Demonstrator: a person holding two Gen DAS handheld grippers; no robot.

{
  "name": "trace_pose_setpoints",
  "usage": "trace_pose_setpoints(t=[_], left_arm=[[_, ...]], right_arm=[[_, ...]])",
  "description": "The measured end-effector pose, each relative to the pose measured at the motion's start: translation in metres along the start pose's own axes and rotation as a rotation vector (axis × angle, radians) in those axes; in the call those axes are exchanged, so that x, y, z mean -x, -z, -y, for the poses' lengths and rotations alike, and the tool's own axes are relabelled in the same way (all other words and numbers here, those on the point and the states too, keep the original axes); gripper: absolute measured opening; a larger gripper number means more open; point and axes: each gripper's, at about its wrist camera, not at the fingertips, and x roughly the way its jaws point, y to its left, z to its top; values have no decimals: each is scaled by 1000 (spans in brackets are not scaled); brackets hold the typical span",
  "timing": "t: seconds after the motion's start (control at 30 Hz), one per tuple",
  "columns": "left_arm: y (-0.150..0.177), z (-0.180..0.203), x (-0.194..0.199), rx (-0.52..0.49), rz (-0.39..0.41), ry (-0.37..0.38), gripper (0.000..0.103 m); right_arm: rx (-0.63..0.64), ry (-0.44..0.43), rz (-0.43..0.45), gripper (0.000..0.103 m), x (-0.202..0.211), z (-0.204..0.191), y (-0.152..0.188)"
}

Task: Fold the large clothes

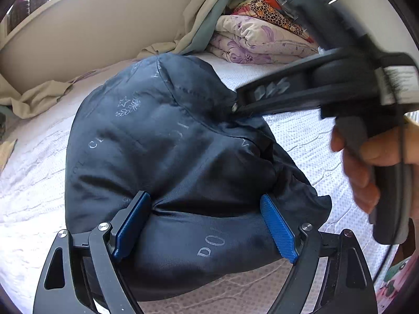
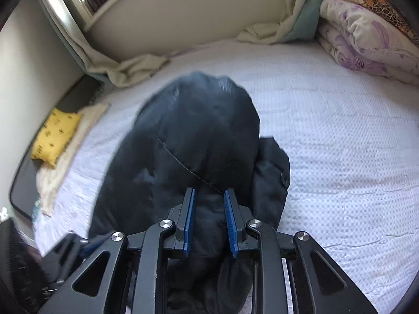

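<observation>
Dark jacket (image 1: 167, 157) bunched up on the white bedspread (image 1: 34, 183), a gripper on each side.

Its shiny lining shows pale letters "POL" and a star crest. The left gripper (image 1: 207, 225) clamps a thick fold between wide-spread pads; the right gripper (image 2: 210, 222) pinches fabric narrowly.

Dark navy padded jacket (image 1: 162, 157), bunched up, printed lining out, on bed.
</observation>
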Motion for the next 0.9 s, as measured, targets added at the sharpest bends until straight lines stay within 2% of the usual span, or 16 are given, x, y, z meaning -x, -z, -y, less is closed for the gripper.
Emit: trace_pose_setpoints(t=[0.13,0.37,0.57,0.73,0.9], left_arm=[[4,3,-2,-11,9,2,88],[12,11,-13,-51,25,-14,88],[14,12,-21,-52,36,-24,88],[12,13,-23,-43,30,-30,88],[10,12,-22,-43,16,-39,88]], right_arm=[[-11,69,-49,29,-21,8,4],[-40,72,-105,29,-51,24,11],[-8,102,-100,29,-68,22,14],[-47,71,-87,29,-67,30,14],[-170,-26,-55,33,-22,44,6]])
